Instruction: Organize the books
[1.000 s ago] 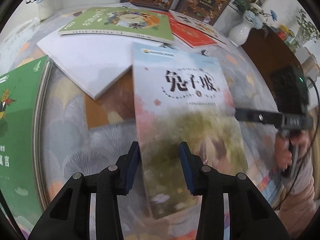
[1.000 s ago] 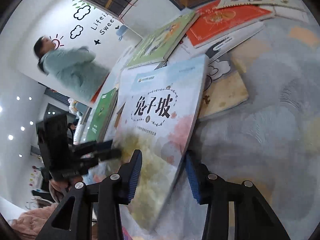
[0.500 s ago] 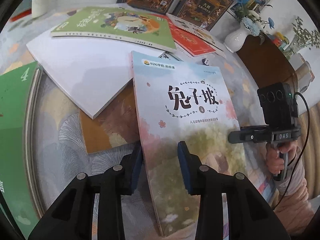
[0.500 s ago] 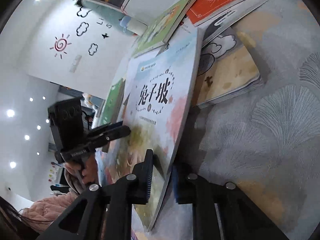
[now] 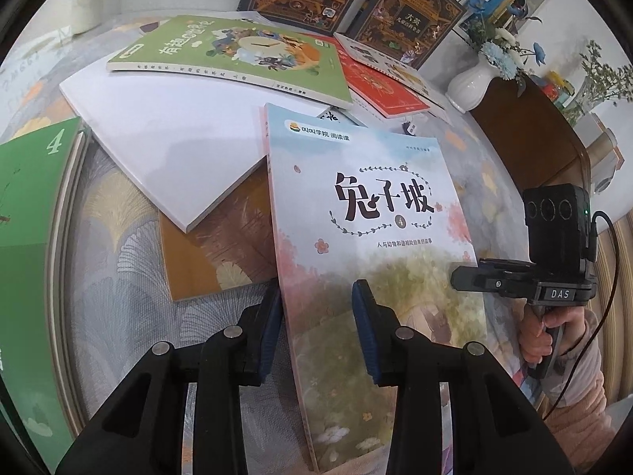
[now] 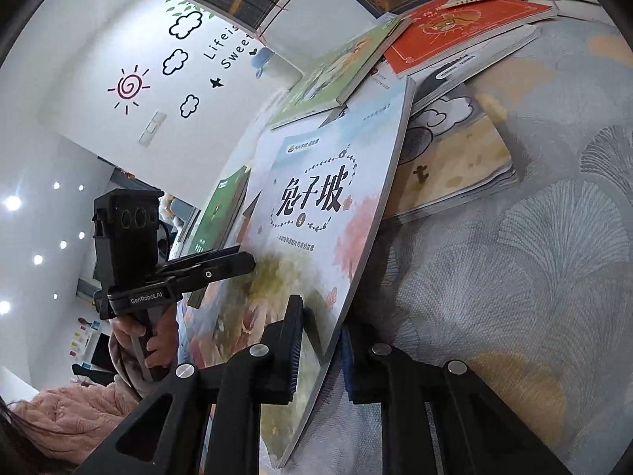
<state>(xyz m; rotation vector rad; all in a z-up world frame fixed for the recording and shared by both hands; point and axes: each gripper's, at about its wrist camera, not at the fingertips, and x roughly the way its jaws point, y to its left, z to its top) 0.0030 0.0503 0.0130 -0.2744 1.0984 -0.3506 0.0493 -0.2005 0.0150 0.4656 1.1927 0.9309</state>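
1. Right gripper [image 6: 320, 328]: in my right wrist view the jaws are clamped onto the lower right edge of the pastel book [image 6: 316, 213]. One pad lies on the cover and the other sits behind it. The book stands tilted, its right edge raised above the patterned tablecloth [image 6: 534, 257].

2. Left gripper [image 5: 316, 308]: the jaws are set narrow with the same book passing between them. The 9 o'clock pad sits against the spine edge and the 3 o'clock pad lies over the cover. I cannot tell whether the pads press on it.

3. Surroundings, left wrist view: a brown book [image 5: 221, 253] lies at 9 o'clock of the pastel book, partly under a white book [image 5: 158, 134]. A green clock-cover book [image 5: 237, 55] lies at 11 o'clock, a red book [image 5: 379, 87] at 12 o'clock and a white vase [image 5: 470, 83] at 1 o'clock.
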